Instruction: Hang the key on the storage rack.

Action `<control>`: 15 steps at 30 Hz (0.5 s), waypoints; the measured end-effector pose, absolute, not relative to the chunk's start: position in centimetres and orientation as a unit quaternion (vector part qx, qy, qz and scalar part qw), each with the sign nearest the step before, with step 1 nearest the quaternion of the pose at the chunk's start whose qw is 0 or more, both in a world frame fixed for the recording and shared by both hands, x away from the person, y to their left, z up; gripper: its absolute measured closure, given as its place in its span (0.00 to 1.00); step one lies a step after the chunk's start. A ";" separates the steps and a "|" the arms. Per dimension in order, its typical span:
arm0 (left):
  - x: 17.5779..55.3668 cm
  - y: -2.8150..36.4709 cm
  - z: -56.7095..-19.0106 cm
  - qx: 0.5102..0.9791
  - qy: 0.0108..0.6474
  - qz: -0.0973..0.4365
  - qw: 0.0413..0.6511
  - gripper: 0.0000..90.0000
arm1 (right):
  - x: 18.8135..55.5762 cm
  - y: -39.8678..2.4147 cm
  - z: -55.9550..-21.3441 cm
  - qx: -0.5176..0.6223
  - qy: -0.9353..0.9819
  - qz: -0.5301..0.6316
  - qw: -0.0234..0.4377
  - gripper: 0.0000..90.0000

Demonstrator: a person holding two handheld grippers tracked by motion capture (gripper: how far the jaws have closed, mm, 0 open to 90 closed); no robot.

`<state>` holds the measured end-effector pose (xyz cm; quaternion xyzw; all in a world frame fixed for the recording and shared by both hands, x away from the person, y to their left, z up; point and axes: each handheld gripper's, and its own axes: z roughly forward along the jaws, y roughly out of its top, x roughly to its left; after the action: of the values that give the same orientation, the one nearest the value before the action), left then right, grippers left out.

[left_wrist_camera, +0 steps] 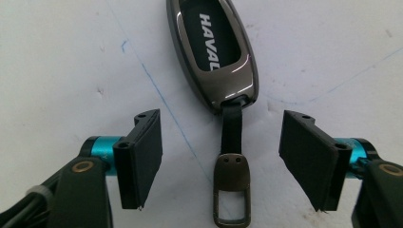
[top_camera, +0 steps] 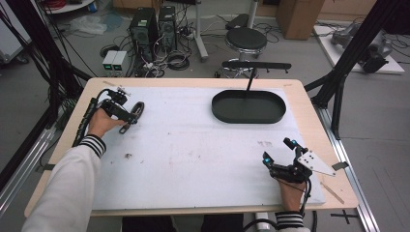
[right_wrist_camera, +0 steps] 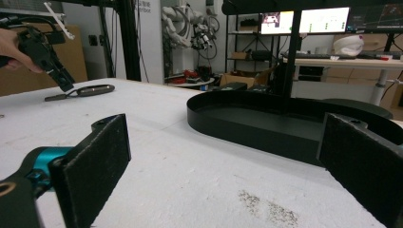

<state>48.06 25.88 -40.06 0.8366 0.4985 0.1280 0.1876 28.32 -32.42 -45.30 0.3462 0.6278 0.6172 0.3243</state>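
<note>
Two tongs: left tongs (top_camera: 133, 121) at the key fob (left_wrist_camera: 214, 47); right tongs (top_camera: 276, 154) idle, well apart from the fob, at the near right of the tabletop (top_camera: 193, 145).
Left tongs state: released, not yet gripping; the pads (left_wrist_camera: 145, 156) stand either side of the fob's strap (left_wrist_camera: 231, 130) without touching it.
Right tongs state: released, nothing between the pads (right_wrist_camera: 95, 166).
Fob place: flat on the tabletop near its far left corner, just beyond the left tongs' tips; seen low across the tabletop from the right gripper view as the fob (right_wrist_camera: 92, 90) under the left tongs (right_wrist_camera: 64, 85).
Fob long axis: runs straight away from the left tongs, clasp (left_wrist_camera: 231, 192) nearest, then strap, then the glossy body farthest.
Key relation: strap lies roughly midway between the pads, crosswise to their closing line, so closing further should catch the strap, not the body.
Nearer hand: left hand (top_camera: 101, 121), by far.
Tray (top_camera: 249, 106): far right of the fob, empty, nearer the right tongs.
Risk: thin strap may slip; the fob could swing once lifted.
</note>
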 end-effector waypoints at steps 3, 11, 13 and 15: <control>48.1 25.7 -40.2 0.836 0.502 0.125 0.184 0.44 | 28.3 -32.4 -45.3 0.347 0.628 0.617 0.324 0.03; 48.3 25.4 -40.6 0.833 0.512 0.120 0.170 0.55 | 28.3 -32.4 -45.3 0.347 0.627 0.617 0.324 0.03; 48.3 25.3 -40.7 0.831 0.517 0.115 0.170 0.58 | 28.3 -32.4 -45.3 0.347 0.627 0.618 0.324 0.03; 48.3 25.2 -40.7 0.832 0.517 0.114 0.166 0.60 | 28.3 -32.4 -45.3 0.348 0.627 0.618 0.323 0.03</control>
<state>48.35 25.19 -40.72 0.8318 0.5171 0.1144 0.1664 28.33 -32.44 -45.30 0.3476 0.6268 0.6178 0.3234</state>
